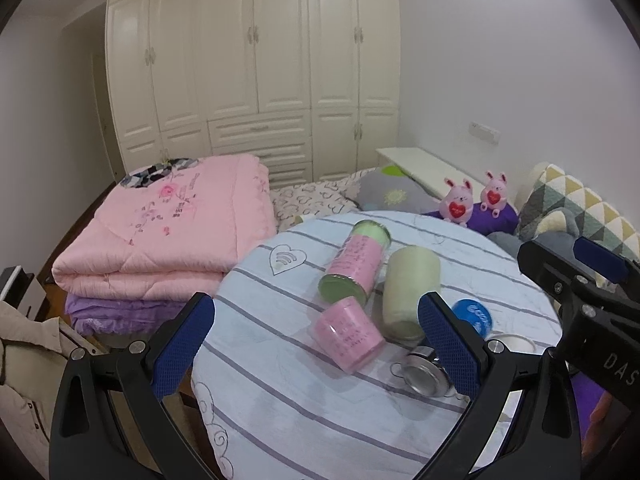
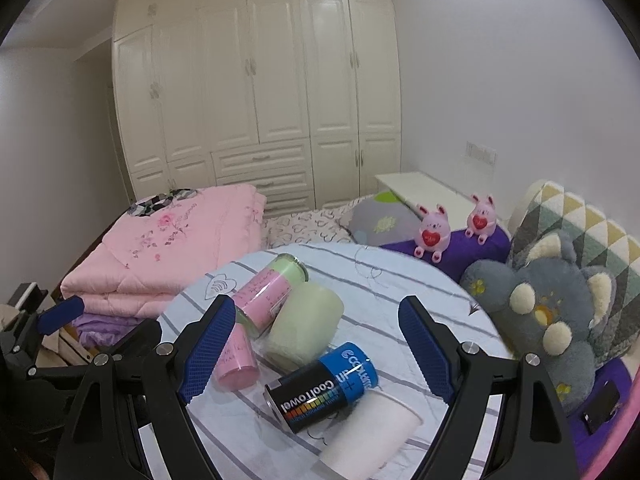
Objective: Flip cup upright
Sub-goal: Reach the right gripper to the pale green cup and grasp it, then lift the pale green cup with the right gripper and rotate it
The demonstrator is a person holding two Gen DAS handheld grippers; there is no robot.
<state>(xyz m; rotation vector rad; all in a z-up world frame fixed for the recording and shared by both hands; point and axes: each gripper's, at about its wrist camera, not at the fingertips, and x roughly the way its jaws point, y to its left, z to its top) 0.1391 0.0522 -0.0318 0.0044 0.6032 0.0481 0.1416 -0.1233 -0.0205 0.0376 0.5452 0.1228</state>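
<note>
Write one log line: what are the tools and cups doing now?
left tool: open, empty | right tool: open, empty | pink cup: lying down | white cup: lying down | table: cluttered

On the counter [image 2: 400, 280] a tall tin [image 2: 266, 294] lies on its side toward the far-left edge, touching a wide cup [image 2: 306, 330] at its right. Nearer, a small cup [image 2: 236, 360] lies left, while a labelled can [image 2: 320, 386] rests against a paper cup [image 2: 368, 428] at the near edge.

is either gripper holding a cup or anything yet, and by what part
Nothing is held. The left gripper and right gripper are both open above the table, and the pink cup lies on its side between no closed fingers.
</note>
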